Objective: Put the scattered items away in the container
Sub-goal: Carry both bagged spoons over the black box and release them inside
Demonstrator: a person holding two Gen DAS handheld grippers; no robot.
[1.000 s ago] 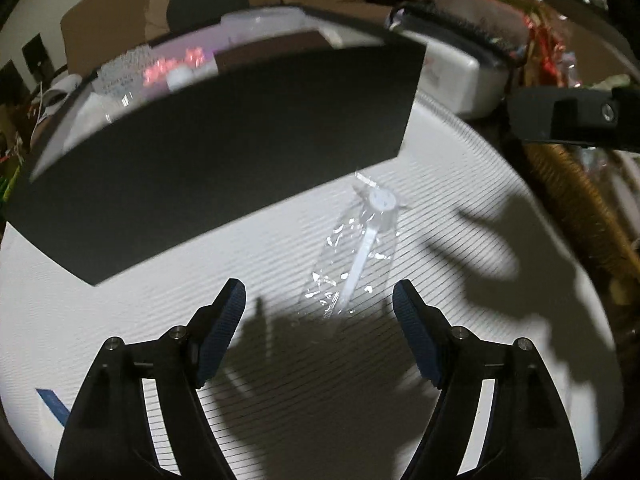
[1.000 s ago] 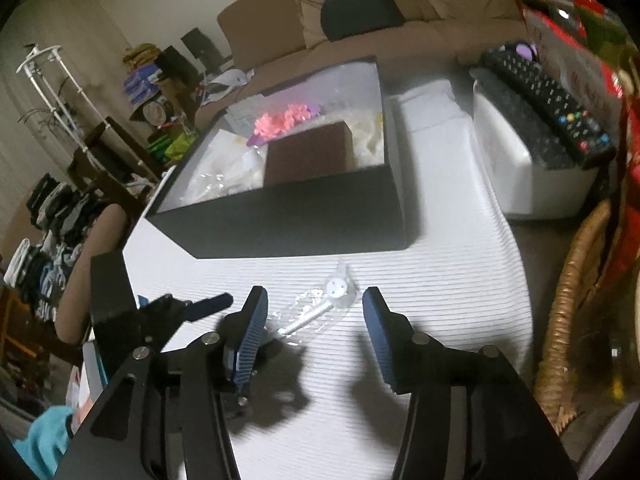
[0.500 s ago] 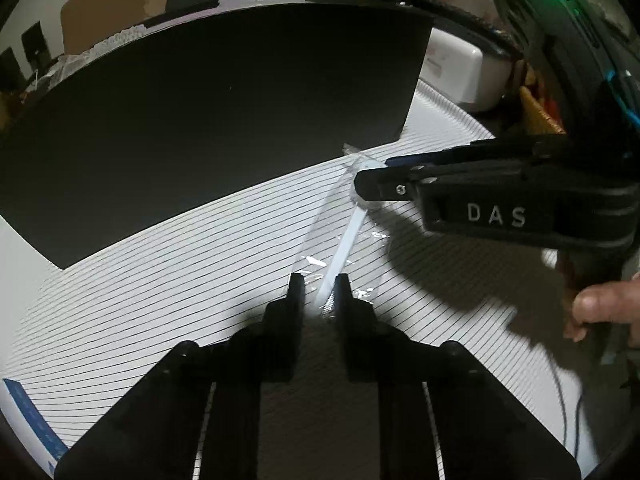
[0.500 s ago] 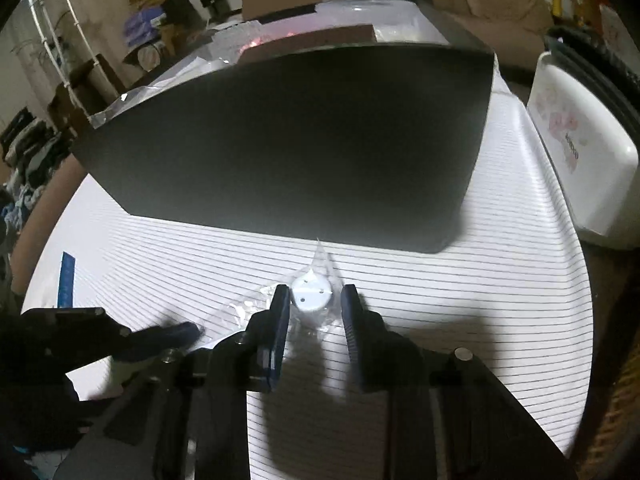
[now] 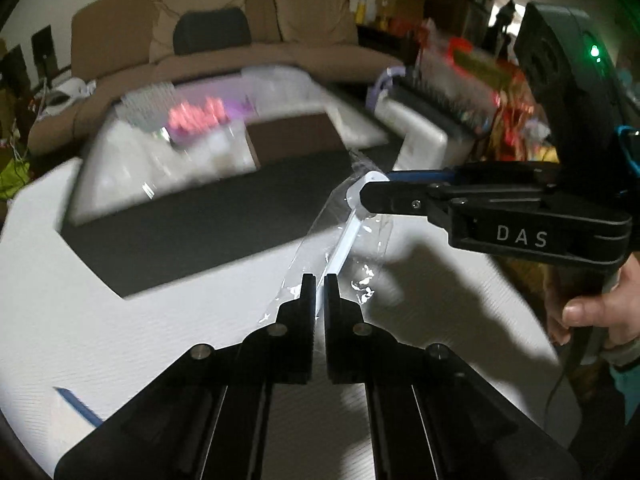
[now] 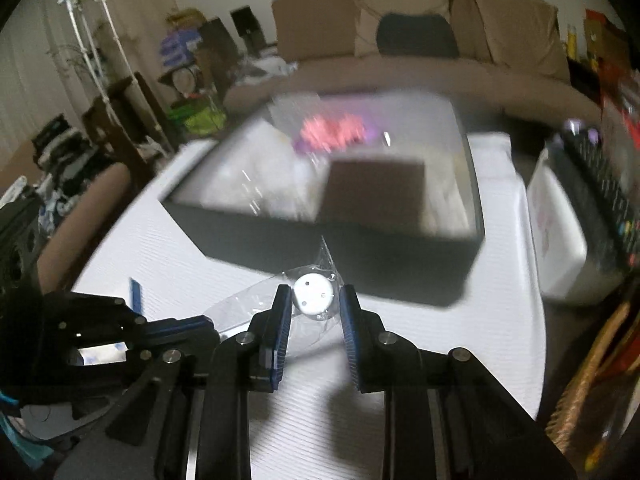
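A white plastic utensil in a clear wrapper (image 5: 346,240) hangs in the air between both grippers. My left gripper (image 5: 319,280) is shut on its handle end. My right gripper (image 6: 313,298) is shut on its round white head (image 6: 313,295); it also shows in the left wrist view (image 5: 370,196), reaching in from the right. The black box (image 6: 400,268) stands just beyond on the white striped table (image 6: 500,320), with a brown box (image 6: 374,188), pink items (image 6: 332,130) and clear wrapped things inside.
A white appliance (image 6: 560,240) with a remote control (image 6: 604,184) on top stands right of the box. A wicker basket (image 6: 588,380) is at the table's right edge. A beige sofa (image 5: 224,40) is behind. A blue strip (image 5: 78,404) lies at the front left.
Both grippers closed on the wrapped utensil, left on the handle, right on the head. They have lifted it off the table, and the box interior is in view again.
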